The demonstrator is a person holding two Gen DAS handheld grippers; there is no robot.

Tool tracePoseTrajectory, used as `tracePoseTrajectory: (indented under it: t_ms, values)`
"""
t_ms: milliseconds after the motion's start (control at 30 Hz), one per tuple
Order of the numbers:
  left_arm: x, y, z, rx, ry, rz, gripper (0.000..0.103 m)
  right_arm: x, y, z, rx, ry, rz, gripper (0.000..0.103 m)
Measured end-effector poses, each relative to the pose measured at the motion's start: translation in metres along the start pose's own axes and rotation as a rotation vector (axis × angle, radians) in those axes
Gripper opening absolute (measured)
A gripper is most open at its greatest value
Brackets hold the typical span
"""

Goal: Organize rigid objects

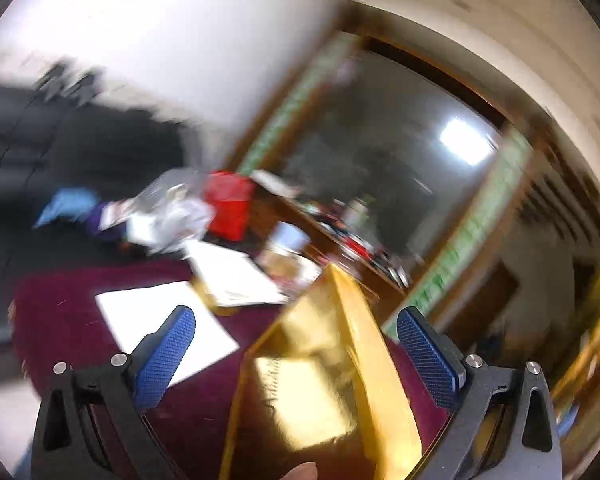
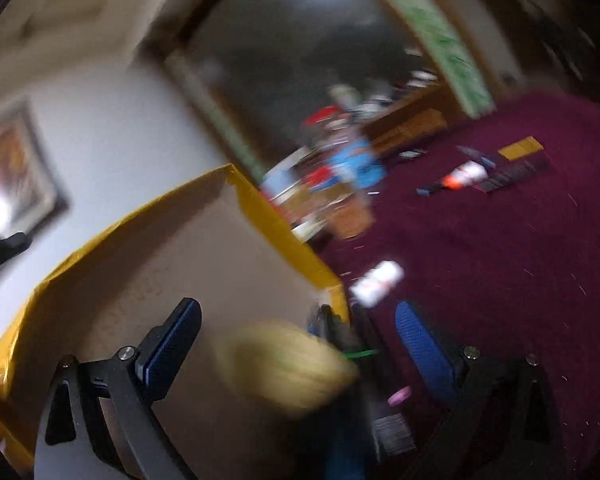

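Everything is blurred by motion. In the left wrist view a shiny gold box (image 1: pixel 324 360) stands tilted between the wide-spread blue pads of my left gripper (image 1: pixel 300 356); neither pad touches it. A fingertip (image 1: pixel 300 472) shows at the box's lower edge. In the right wrist view my right gripper (image 2: pixel 298 348) is open too, beside a large box with yellow edges and a beige face (image 2: pixel 180 260). A blurred pale yellow object (image 2: pixel 284 364) lies between the fingers, and I cannot tell what it is. Dark items, a green band (image 2: pixel 360 354) and a pink piece (image 2: pixel 400 392) lie below.
A maroon cloth (image 2: pixel 500 280) covers the surface. On it lie a white sheet (image 1: pixel 160 320), an open box with a white inside (image 1: pixel 232 276), a small white and red item (image 2: pixel 376 280), a white and orange bottle (image 2: pixel 464 174) and dark cards (image 2: pixel 516 176). Behind stands a red container (image 1: pixel 228 204) amid clutter.
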State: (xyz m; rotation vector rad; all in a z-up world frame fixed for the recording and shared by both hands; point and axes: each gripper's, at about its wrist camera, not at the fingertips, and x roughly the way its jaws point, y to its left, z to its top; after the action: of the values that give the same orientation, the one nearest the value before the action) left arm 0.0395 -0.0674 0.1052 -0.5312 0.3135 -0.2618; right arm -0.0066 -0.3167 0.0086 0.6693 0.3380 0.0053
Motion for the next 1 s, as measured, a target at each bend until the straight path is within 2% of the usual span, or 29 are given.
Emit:
tracePoseTrajectory:
  t_ms: [100, 200, 233, 267, 367, 467, 500, 533, 567, 600, 667, 733, 833, 867, 900, 933, 1000]
  values:
    - [0.023, -0.037, -0.024, 0.088, 0.045, -0.027, 0.102, -0.001, -0.056, 0.008, 0.207, 0.017, 0.001, 0.098]
    - [0.053, -0.073, -0.044, 0.175, 0.143, -0.042, 0.102, 0.002, -0.107, 0.002, 0.437, 0.078, 0.03, 0.098]
    - [0.061, -0.084, -0.047, 0.214, 0.164, -0.051, 0.102, 0.003, -0.117, 0.002, 0.48, 0.08, 0.05, 0.094]
    - [0.056, -0.106, -0.062, 0.255, 0.183, -0.071, 0.102, 0.006, -0.125, 0.004, 0.522, 0.09, 0.069, 0.094]
    - [0.057, -0.133, -0.06, 0.343, 0.186, -0.104, 0.102, 0.013, -0.135, 0.001, 0.686, 0.12, 0.103, 0.093]
    - [0.054, -0.141, -0.054, 0.371, 0.208, -0.138, 0.102, 0.029, -0.141, -0.013, 0.893, 0.191, 0.205, 0.093]
    - [0.056, -0.137, -0.052, 0.374, 0.206, -0.136, 0.102, 0.035, -0.142, -0.014, 0.937, 0.2, 0.237, 0.092]
    - [0.055, -0.13, -0.045, 0.367, 0.196, -0.123, 0.102, 0.039, -0.137, -0.014, 0.949, 0.224, 0.232, 0.092]
    - [0.055, -0.123, -0.04, 0.347, 0.189, -0.113, 0.102, 0.044, -0.126, -0.011, 0.923, 0.252, 0.202, 0.093]
    - [0.049, -0.102, -0.025, 0.284, 0.176, -0.108, 0.102, 0.047, -0.117, -0.008, 0.884, 0.257, 0.189, 0.093]
    - [0.036, -0.069, -0.006, 0.189, 0.148, -0.091, 0.102, 0.044, -0.076, 0.002, 0.723, 0.272, 0.132, 0.093]
    - [0.019, -0.017, 0.021, 0.065, 0.108, -0.027, 0.102, 0.05, -0.024, 0.007, 0.511, 0.305, 0.075, 0.093]
    - [-0.013, 0.077, 0.045, -0.133, -0.007, 0.156, 0.102, 0.071, 0.055, -0.014, 0.227, 0.374, 0.088, 0.093]
    - [-0.021, 0.11, 0.051, -0.192, -0.03, 0.233, 0.102, 0.08, 0.075, -0.029, 0.169, 0.4, 0.131, 0.093]
    - [-0.026, 0.132, 0.053, -0.226, -0.048, 0.28, 0.102, 0.095, 0.092, -0.043, 0.115, 0.44, 0.182, 0.093]
    - [-0.03, 0.162, 0.057, -0.251, -0.084, 0.371, 0.102, 0.103, 0.103, -0.053, 0.076, 0.471, 0.213, 0.093]
    - [-0.029, 0.194, 0.056, -0.254, -0.118, 0.501, 0.102, 0.109, 0.11, -0.067, 0.042, 0.472, 0.234, 0.093]
